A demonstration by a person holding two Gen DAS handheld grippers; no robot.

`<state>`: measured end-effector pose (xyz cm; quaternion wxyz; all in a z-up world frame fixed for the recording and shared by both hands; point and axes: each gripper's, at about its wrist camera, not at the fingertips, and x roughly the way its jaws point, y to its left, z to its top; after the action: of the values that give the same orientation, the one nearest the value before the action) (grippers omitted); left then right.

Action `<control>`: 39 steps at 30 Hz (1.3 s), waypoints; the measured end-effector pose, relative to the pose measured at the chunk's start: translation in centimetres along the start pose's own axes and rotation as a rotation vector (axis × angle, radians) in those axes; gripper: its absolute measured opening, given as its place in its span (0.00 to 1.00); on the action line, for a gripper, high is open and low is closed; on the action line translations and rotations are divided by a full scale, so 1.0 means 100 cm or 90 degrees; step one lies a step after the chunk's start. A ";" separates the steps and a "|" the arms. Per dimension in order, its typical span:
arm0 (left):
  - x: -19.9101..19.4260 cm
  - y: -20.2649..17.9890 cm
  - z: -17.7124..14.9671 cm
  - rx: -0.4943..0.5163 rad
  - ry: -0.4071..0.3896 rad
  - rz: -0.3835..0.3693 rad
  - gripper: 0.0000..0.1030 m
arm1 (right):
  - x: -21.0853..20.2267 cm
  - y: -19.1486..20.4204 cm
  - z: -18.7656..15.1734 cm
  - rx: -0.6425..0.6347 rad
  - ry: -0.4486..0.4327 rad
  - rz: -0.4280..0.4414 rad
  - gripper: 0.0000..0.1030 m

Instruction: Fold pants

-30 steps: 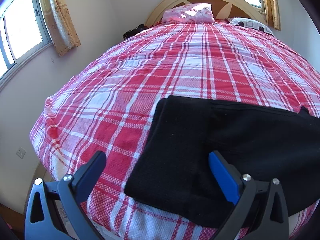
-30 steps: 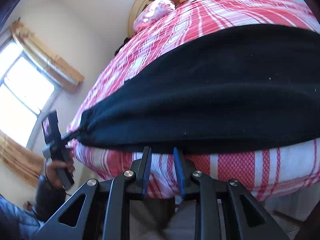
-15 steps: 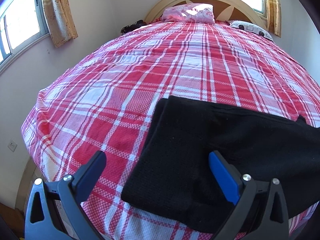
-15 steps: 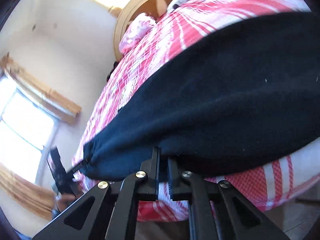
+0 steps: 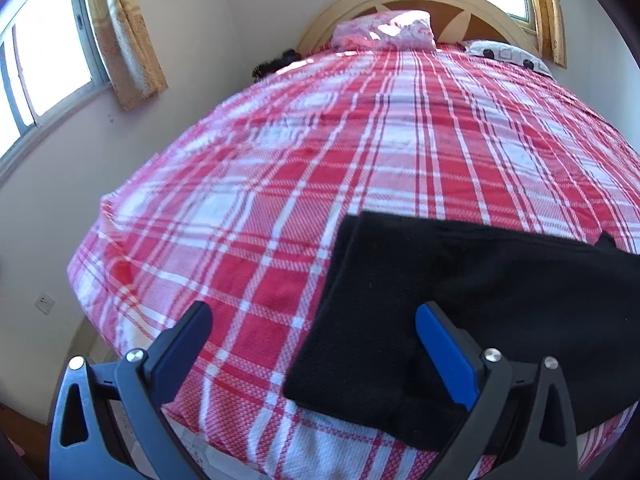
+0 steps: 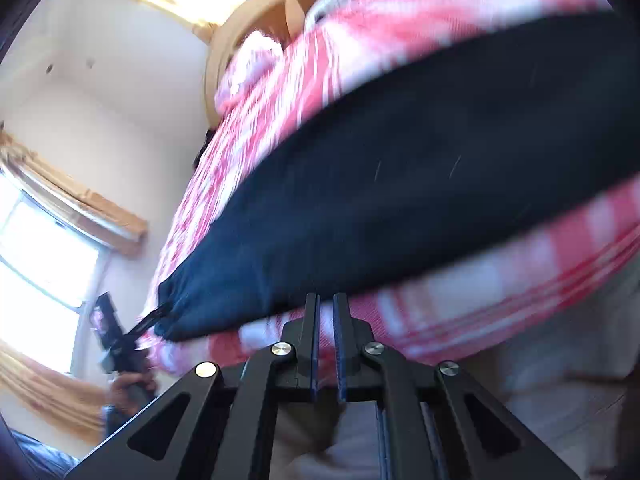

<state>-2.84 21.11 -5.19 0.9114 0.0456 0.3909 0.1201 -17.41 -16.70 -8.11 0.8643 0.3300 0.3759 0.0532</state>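
The black pants (image 5: 460, 300) lie flat across the near end of the bed (image 5: 360, 160), on its red and white plaid cover, their left end squared off and their near edge close to the bed's near edge; the left gripper (image 5: 312, 336) hovers above that near left corner with its jaws spread wide, nothing between them, one blue pad over the dark cloth and the other over the plaid; in the blurred right wrist view the right gripper (image 6: 325, 312) sits low at the near edge of the bed, its jaws pressed almost together, just at the pants' near hem (whether any cloth is pinched I cannot tell); a hand (image 6: 130, 388) at the far left of that view holds the other gripper; a pink pillow (image 5: 386, 32) rests against the arched headboard (image 5: 472, 4) at the far end.
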 end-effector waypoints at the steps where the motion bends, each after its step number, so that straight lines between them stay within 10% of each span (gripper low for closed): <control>1: -0.004 -0.003 0.002 0.001 -0.010 0.003 1.00 | -0.009 0.009 0.006 -0.034 -0.029 -0.019 0.07; 5: -0.015 -0.022 0.012 0.010 -0.036 -0.048 1.00 | -0.003 0.062 0.032 -0.193 -0.092 -0.050 0.07; 14: 0.007 -0.053 -0.001 0.084 -0.010 -0.019 1.00 | 0.126 0.133 0.037 -0.414 -0.016 -0.106 0.07; 26: 0.005 0.040 0.003 -0.086 -0.014 -0.020 1.00 | 0.149 0.111 0.040 -0.303 -0.045 -0.068 0.07; 39: -0.034 -0.082 0.023 0.076 -0.093 -0.143 1.00 | 0.100 0.097 0.039 -0.240 -0.118 -0.036 0.10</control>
<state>-1.89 12.33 -2.69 0.9407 0.0642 0.3329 -0.0101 -6.14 -7.81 -6.36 0.9428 0.1552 0.2873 0.0675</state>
